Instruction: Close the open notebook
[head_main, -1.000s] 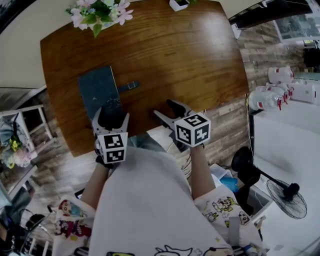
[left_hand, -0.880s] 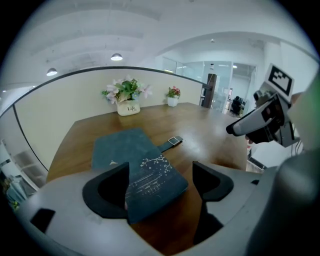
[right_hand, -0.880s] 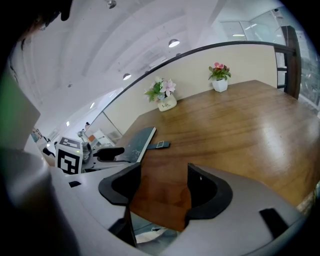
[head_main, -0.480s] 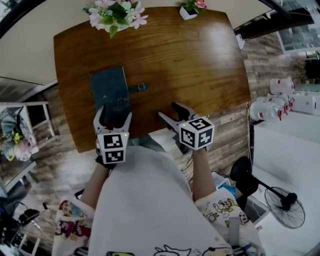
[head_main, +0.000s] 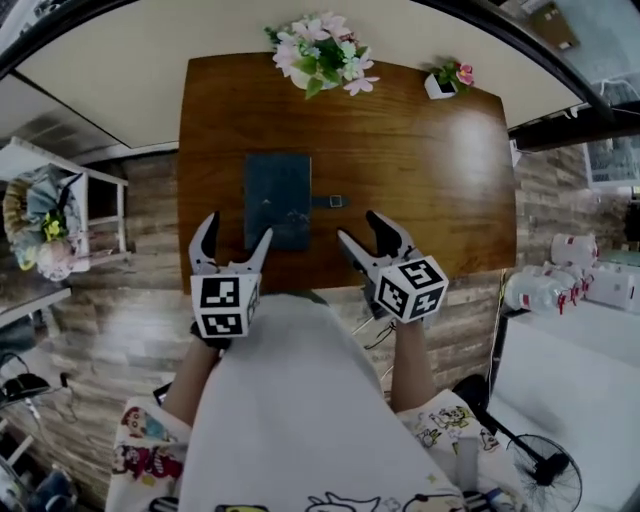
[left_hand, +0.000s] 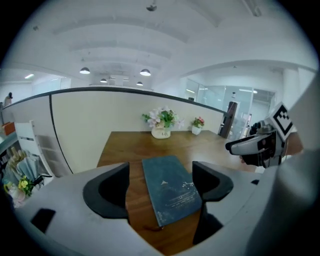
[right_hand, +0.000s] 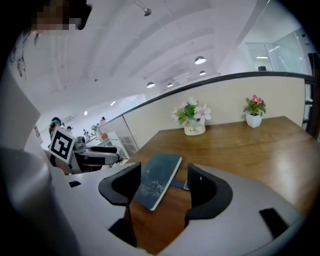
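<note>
A dark blue-grey notebook (head_main: 277, 199) lies closed and flat on the brown wooden table (head_main: 430, 170), its strap (head_main: 331, 201) sticking out to the right. My left gripper (head_main: 232, 241) hovers open near the table's front edge, just in front of the notebook's lower left corner and apart from it. My right gripper (head_main: 367, 238) is open too, to the right of the notebook's near corner. The notebook (left_hand: 171, 187) shows between the left jaws with nothing gripped. In the right gripper view the notebook (right_hand: 157, 179) lies ahead of the empty jaws.
A white pot of pink and white flowers (head_main: 322, 52) stands at the table's far edge, with a small potted plant (head_main: 446, 78) at the far right corner. A white shelf unit (head_main: 60, 215) stands left of the table on the wood-plank floor.
Both grippers have drawn back toward the table's front edge; the left one has come off the notebook. The head camera has shifted, so the table now sits more centred.
</note>
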